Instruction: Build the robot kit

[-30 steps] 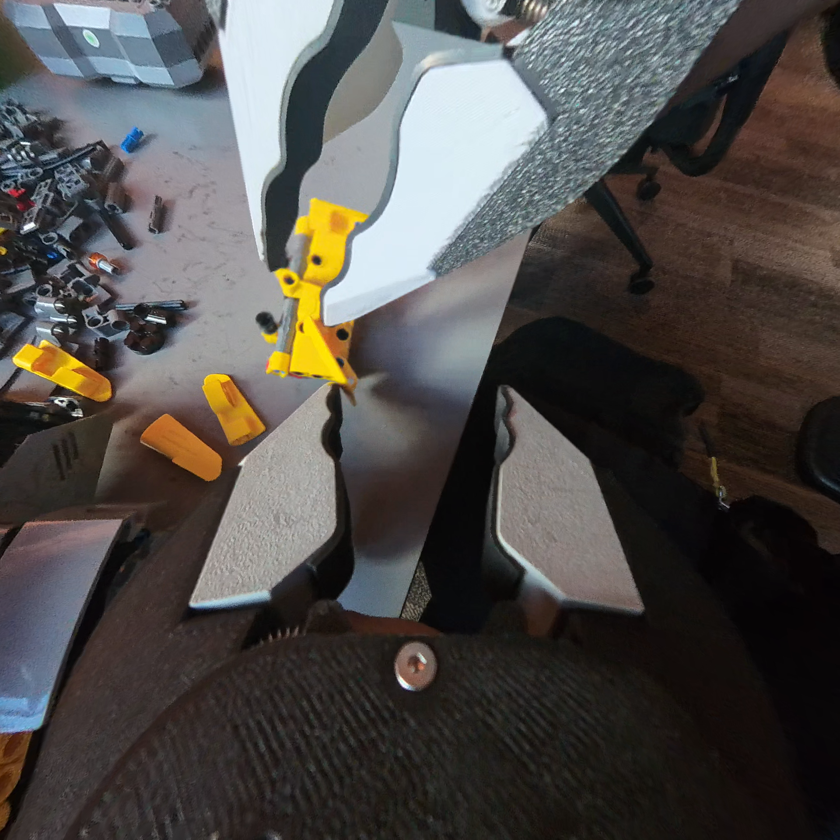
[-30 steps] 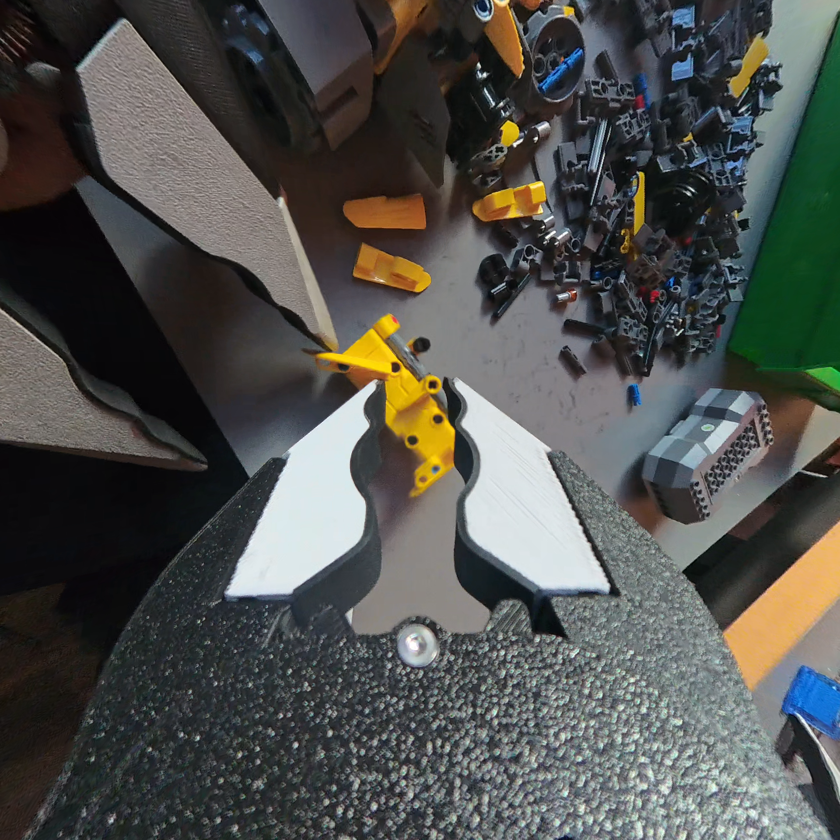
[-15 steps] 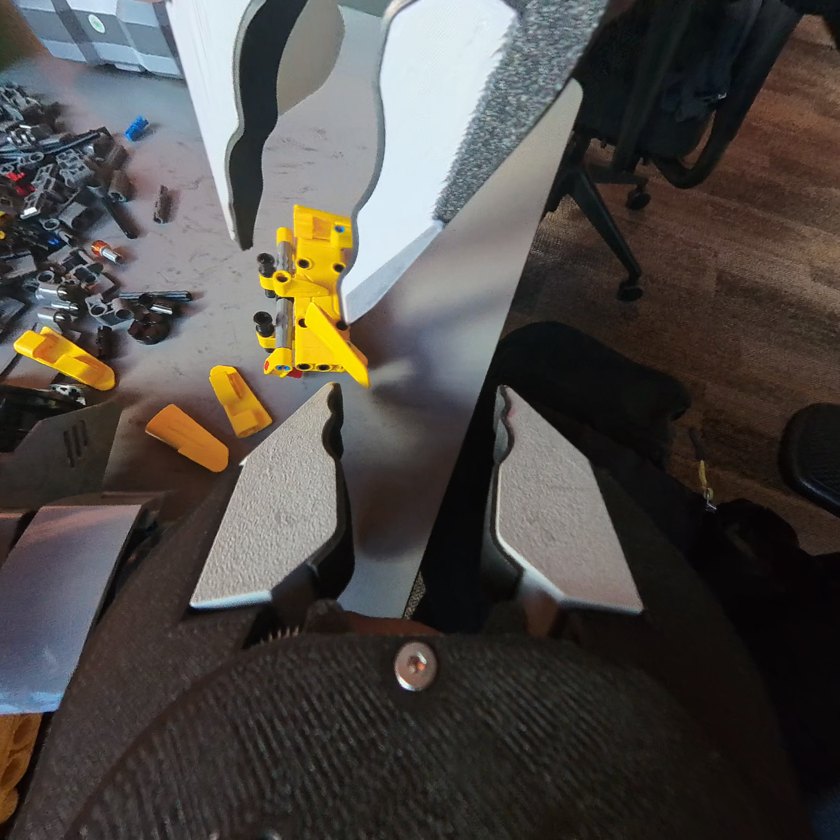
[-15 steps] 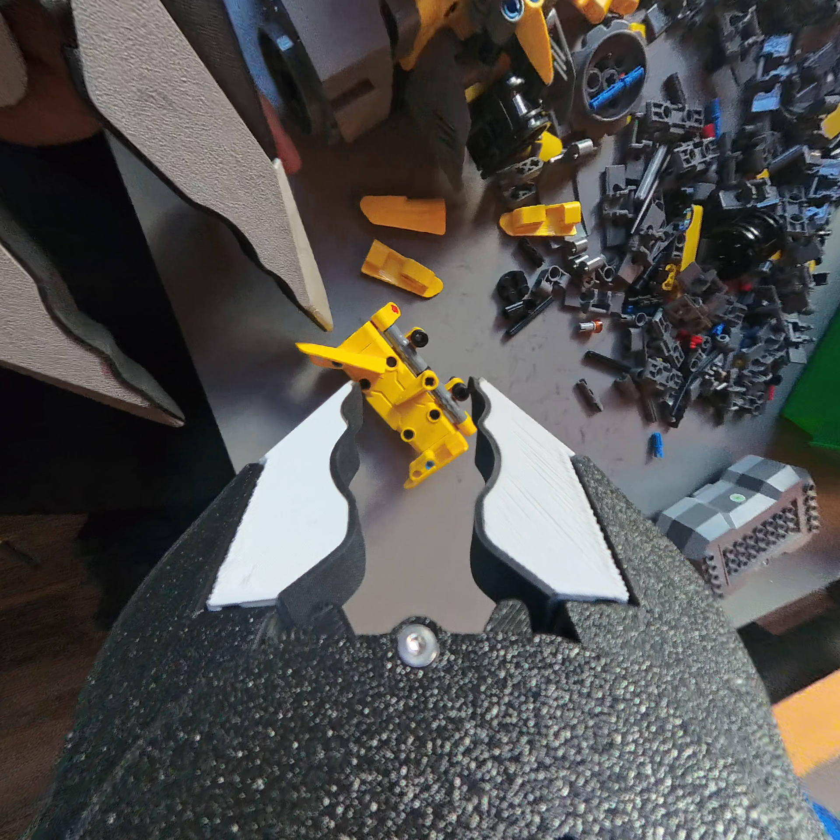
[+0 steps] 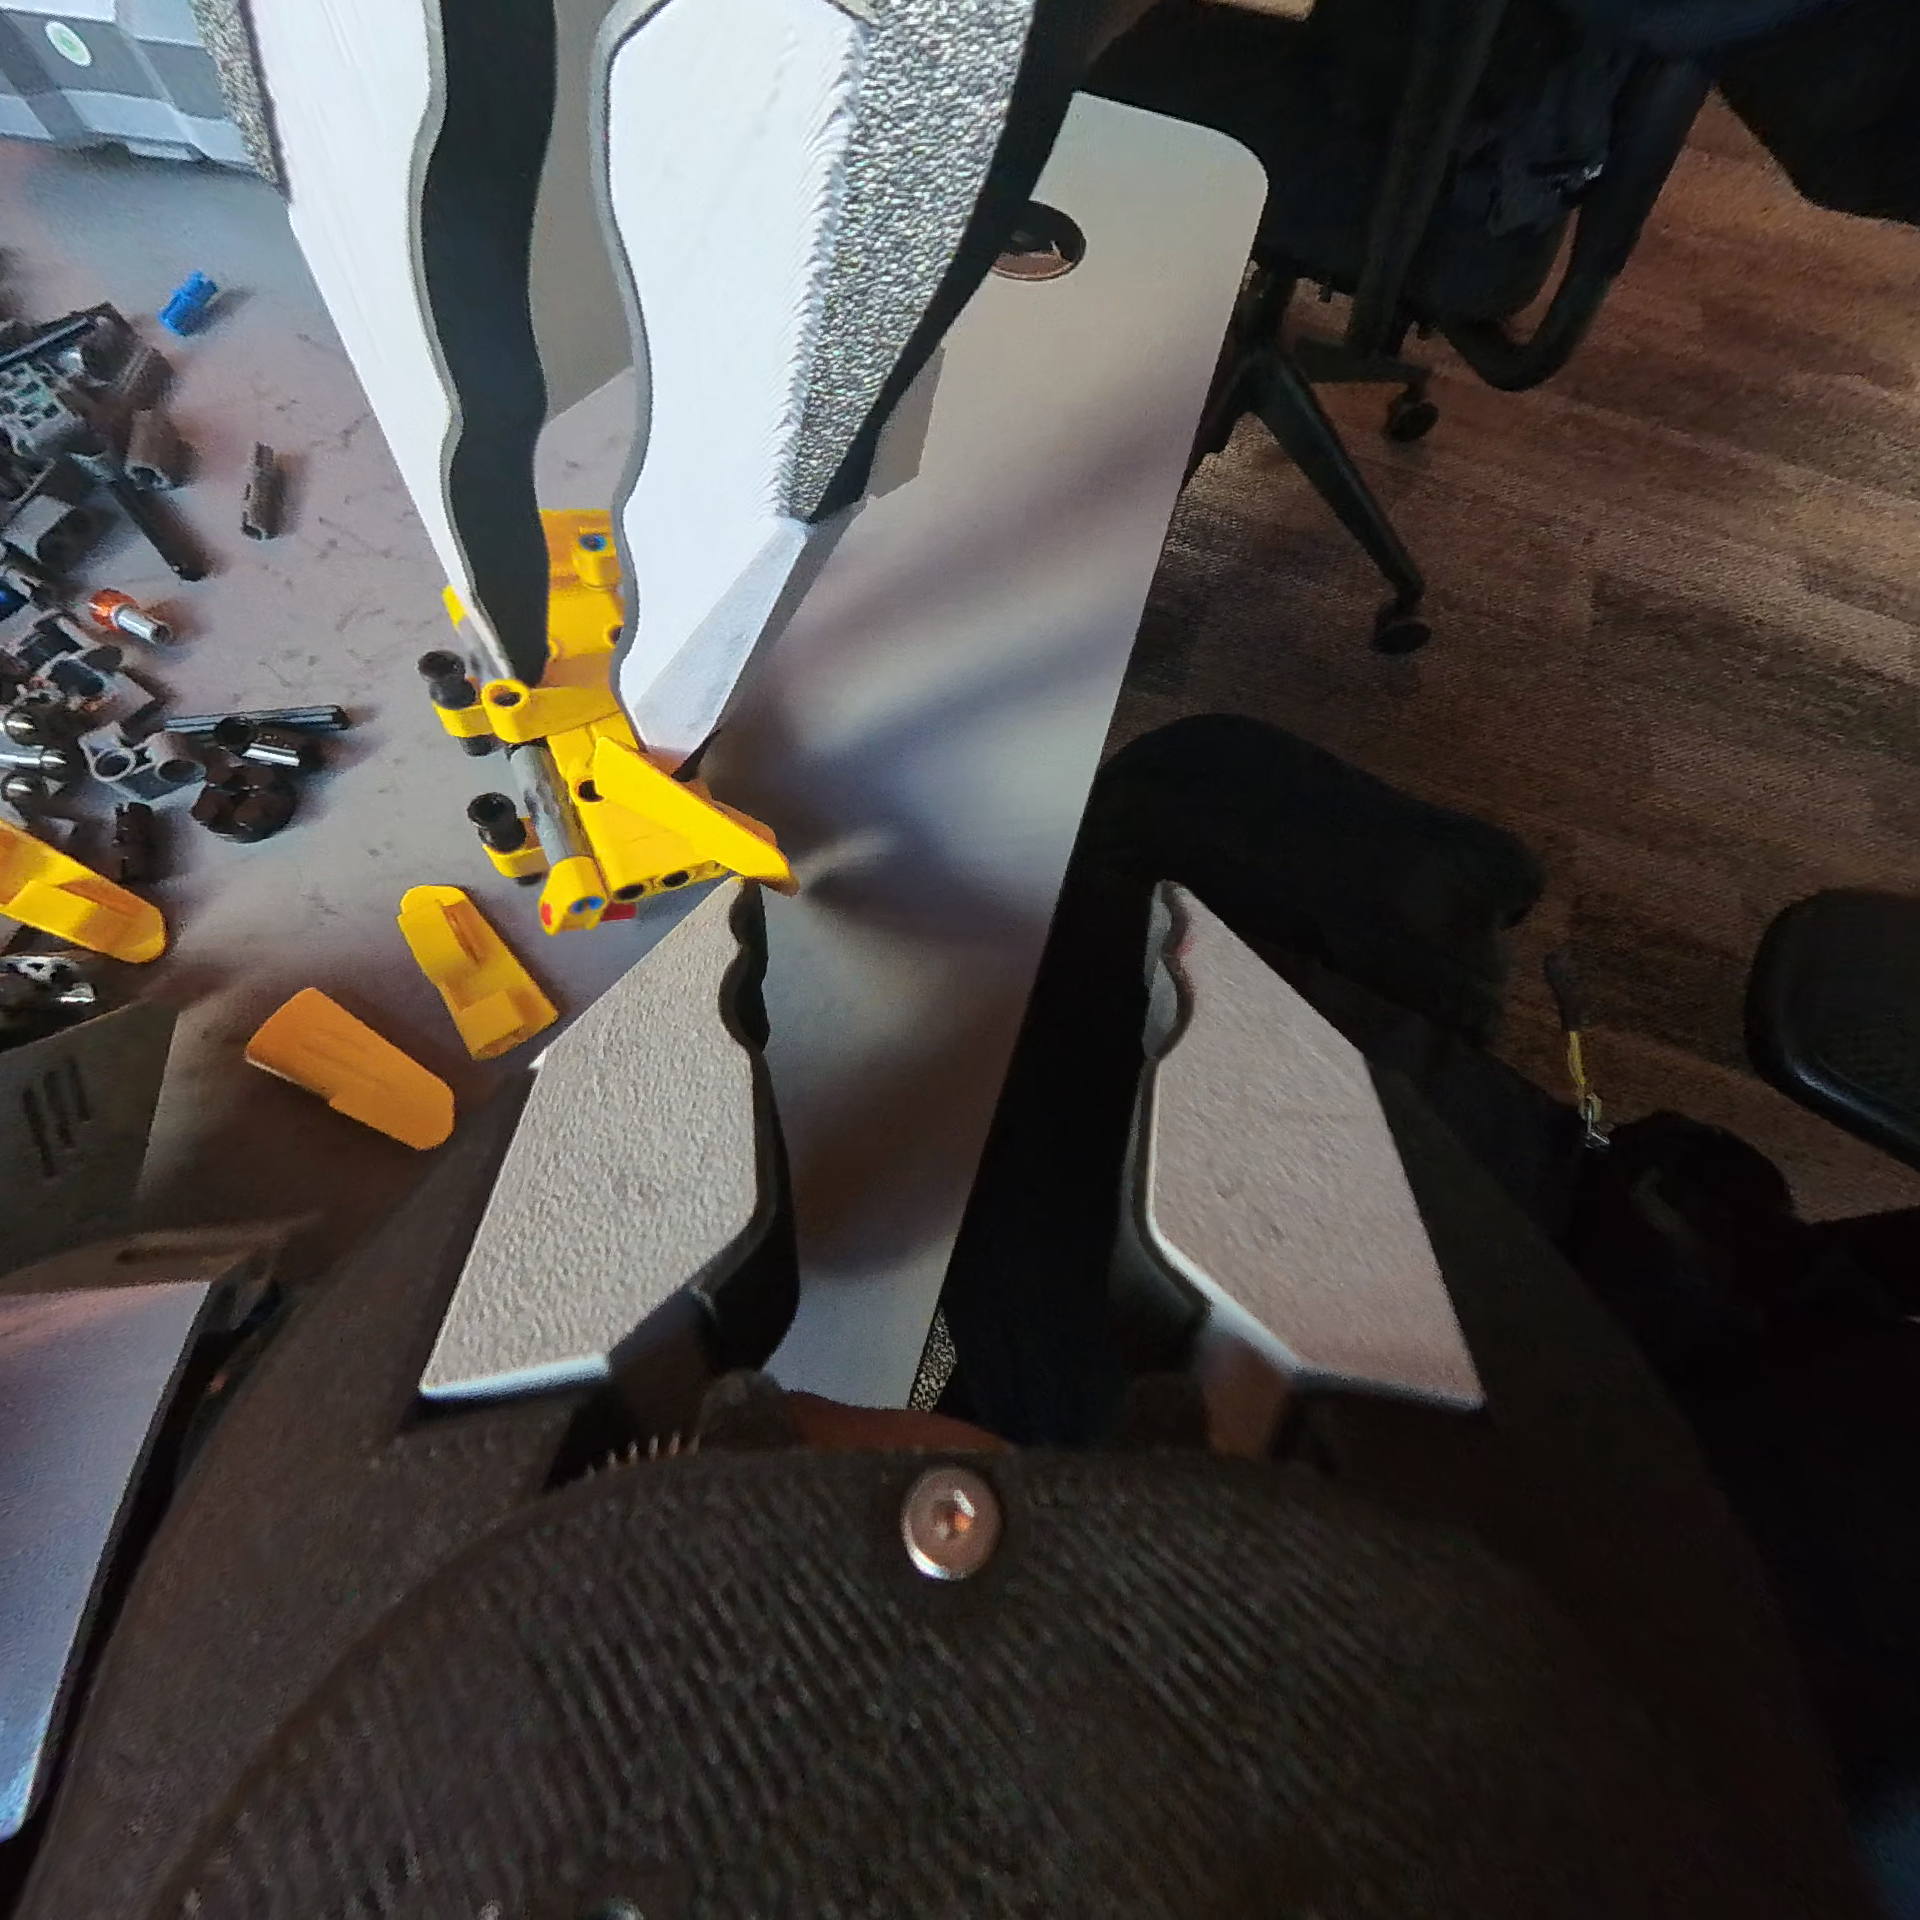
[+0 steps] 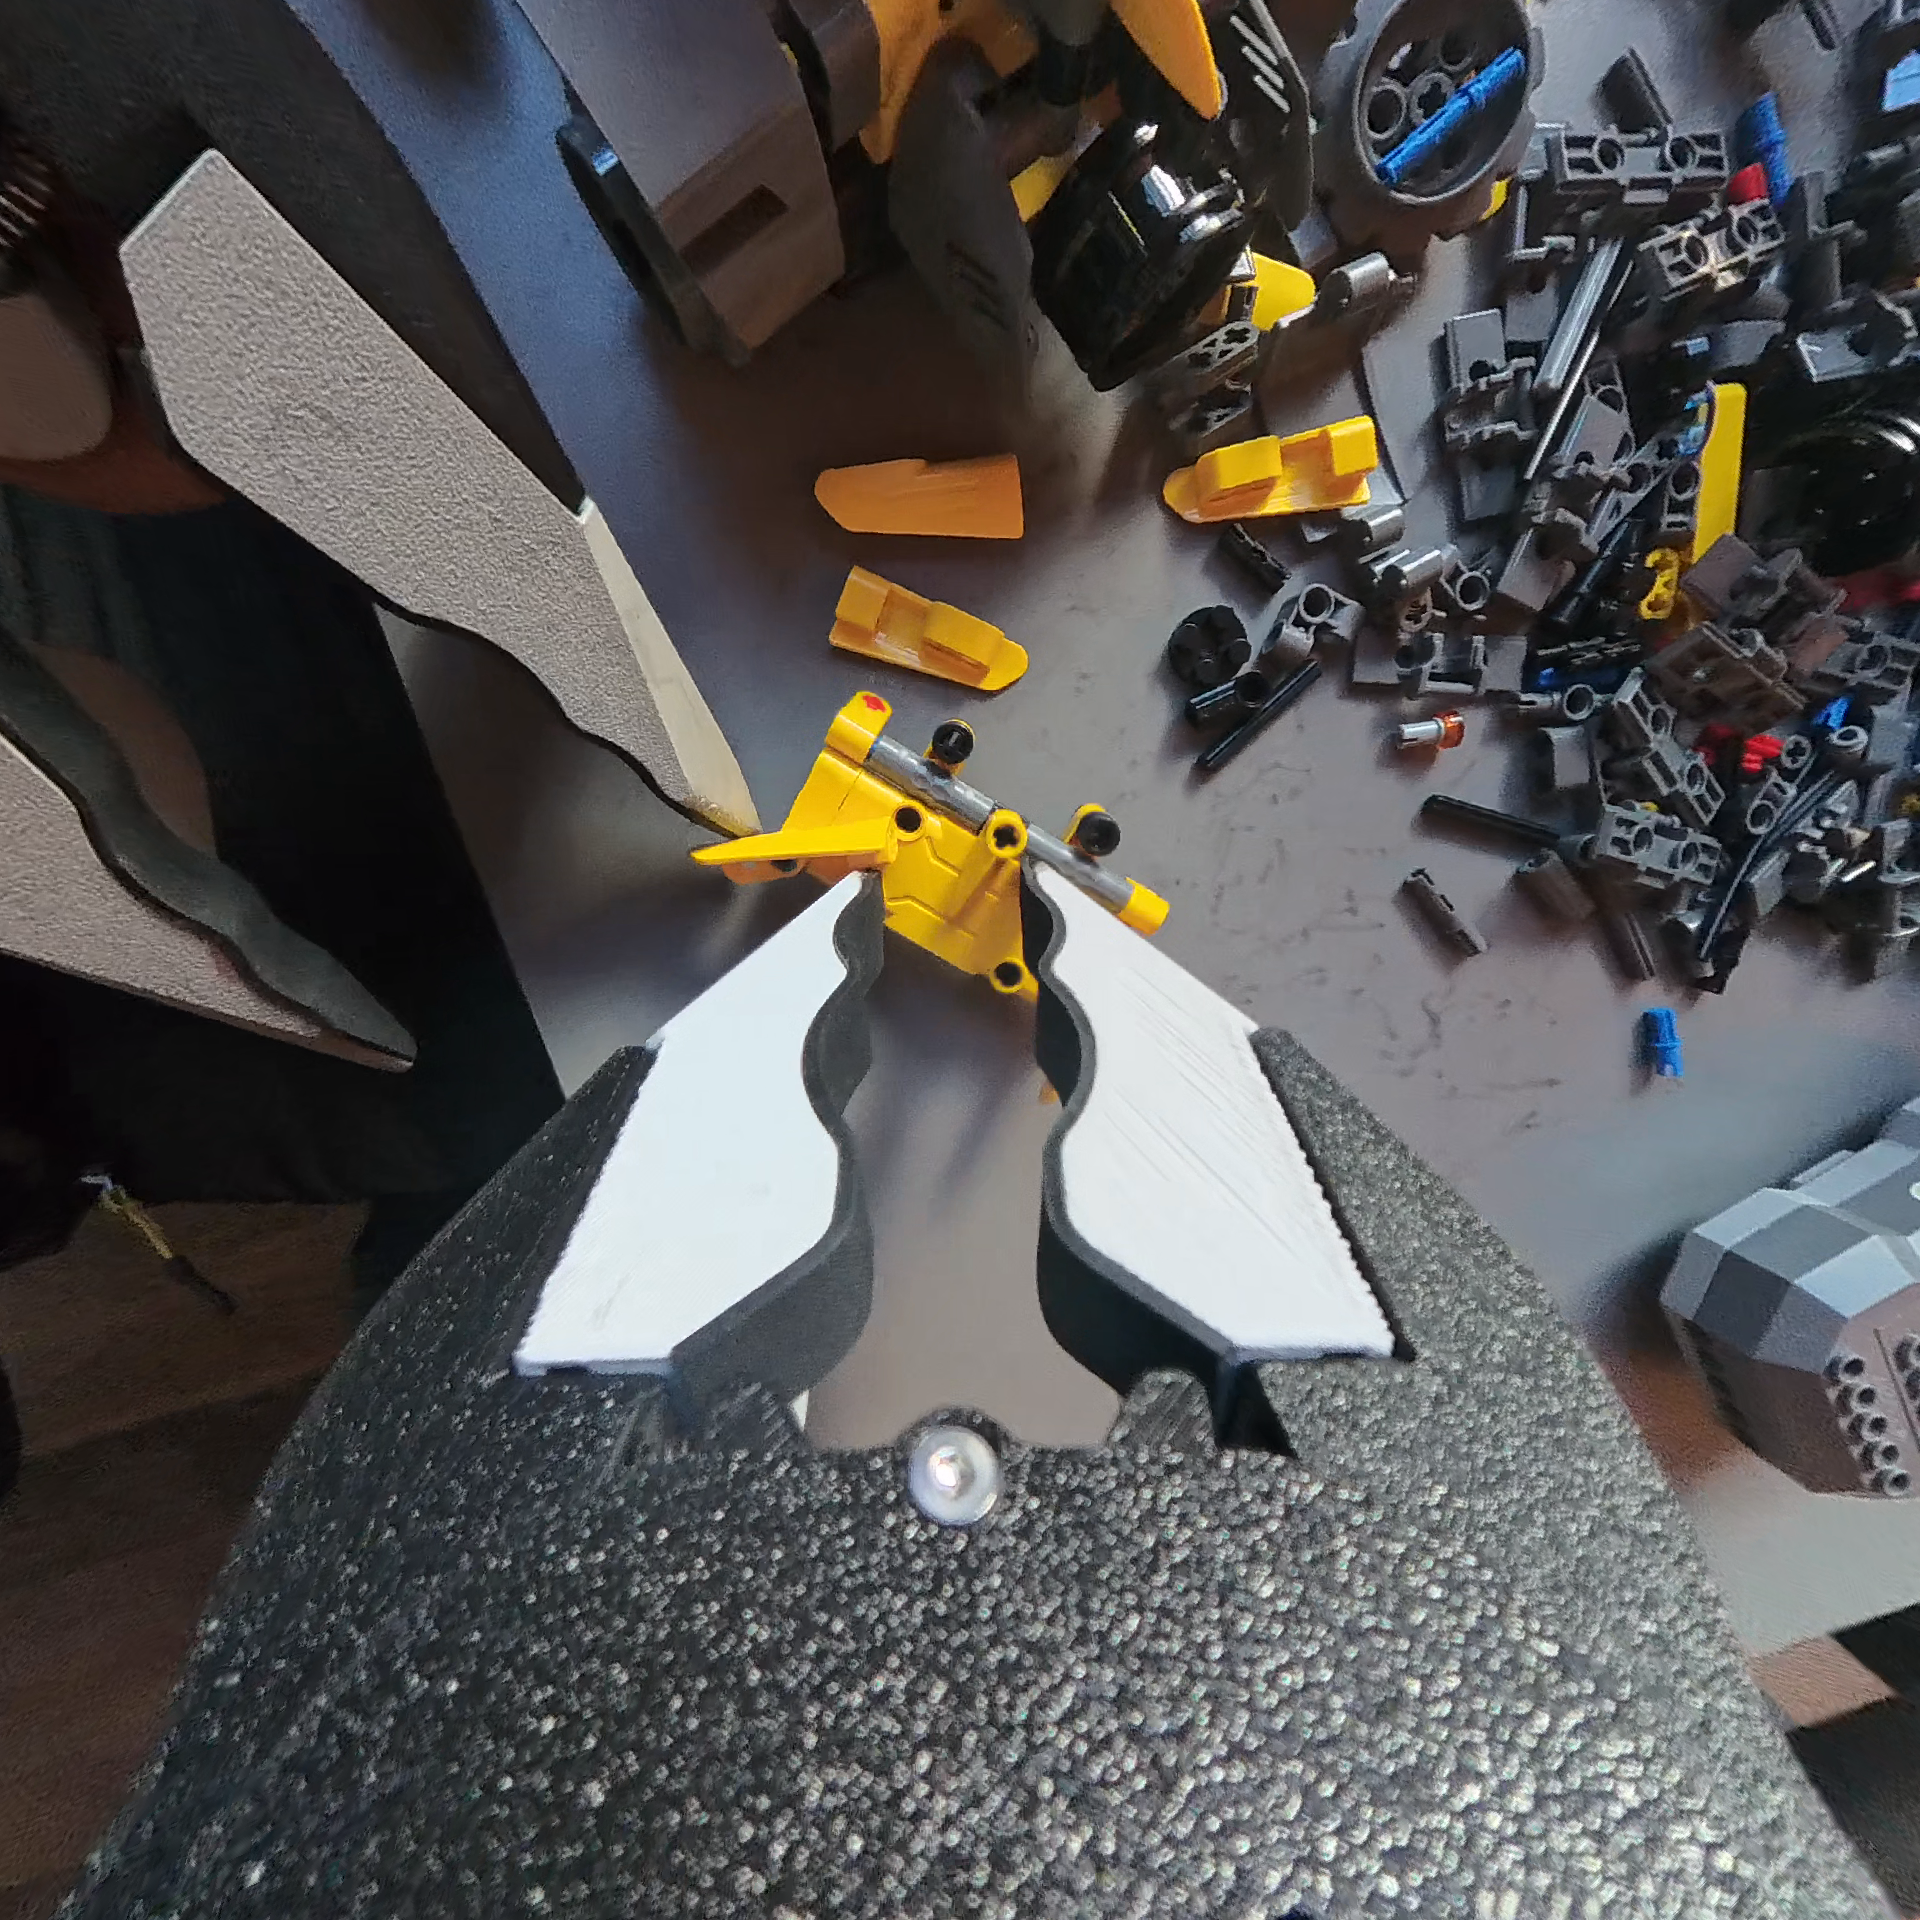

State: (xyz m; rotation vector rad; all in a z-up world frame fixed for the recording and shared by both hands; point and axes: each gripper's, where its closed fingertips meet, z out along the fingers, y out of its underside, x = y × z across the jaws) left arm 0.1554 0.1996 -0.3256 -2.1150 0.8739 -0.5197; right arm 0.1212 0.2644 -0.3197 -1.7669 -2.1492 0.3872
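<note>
A small yellow brick assembly (image 5: 623,821) with a grey axle and black pins lies low over the grey table (image 5: 935,623). My right gripper (image 6: 945,883), with white fingers, is shut on the assembly's (image 6: 935,862) yellow body. It also shows in the left wrist view (image 5: 597,696), reaching in from the far side. My left gripper (image 5: 951,914), with grey fingers, is open and empty. One of its fingertips (image 6: 727,821) sits at the assembly's flat wing, touching or almost touching it.
Two loose yellow wedge pieces (image 6: 925,499) (image 6: 925,634) lie beyond the assembly. A heap of dark small parts (image 6: 1662,623) and a partly built yellow and black model (image 6: 987,156) fill the far side. A grey blocky piece (image 6: 1818,1330) lies right. The table edge (image 5: 1091,727) borders floor with a chair (image 5: 1351,468). To reach the grey blocky piece (image 6: 1818,1330) in a straight line is about 20 cm for my right fingers, about 25 cm for my left.
The right gripper held the assembly, opened and left it on the table, and has now closed on it again in a new orientation. The left gripper stayed open.
</note>
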